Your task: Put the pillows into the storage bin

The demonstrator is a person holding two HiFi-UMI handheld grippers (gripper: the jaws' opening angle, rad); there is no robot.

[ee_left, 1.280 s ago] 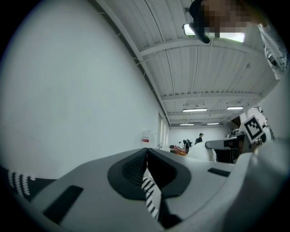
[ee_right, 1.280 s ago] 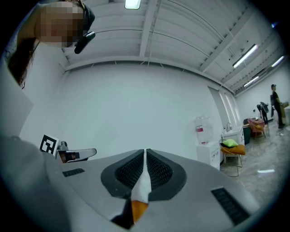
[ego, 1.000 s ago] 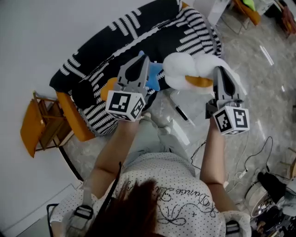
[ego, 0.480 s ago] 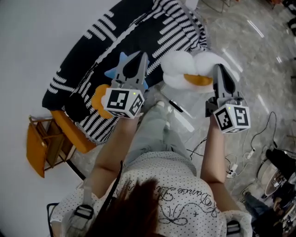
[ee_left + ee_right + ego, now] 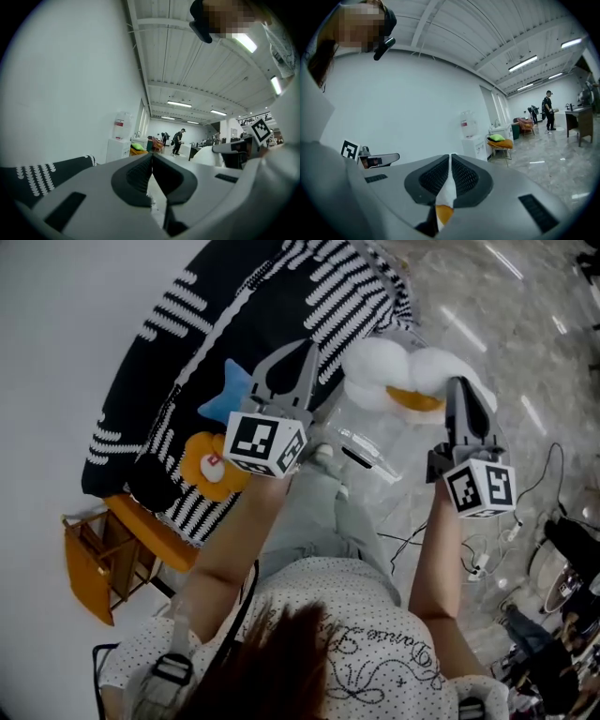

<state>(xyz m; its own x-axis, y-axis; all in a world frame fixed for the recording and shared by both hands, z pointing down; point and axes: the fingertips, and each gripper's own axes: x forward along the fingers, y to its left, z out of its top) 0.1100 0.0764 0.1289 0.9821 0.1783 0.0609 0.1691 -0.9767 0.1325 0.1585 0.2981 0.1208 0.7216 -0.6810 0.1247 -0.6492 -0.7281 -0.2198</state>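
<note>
Found right tool [image 5: 461, 390] clamped on white-and-orange pillow [image 5: 398, 371], upper right of frame. Found left tool [image 5: 302, 352] shut, nothing gripped, upper centre. Noted blue pillow [image 5: 225, 395] and orange pillow [image 5: 208, 468] lying on black-and-white striped cover [image 5: 178, 324], left of centre.

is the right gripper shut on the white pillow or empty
Shut on it: the right gripper pinches a white and orange fold of the white pillow between its jaws.
</note>
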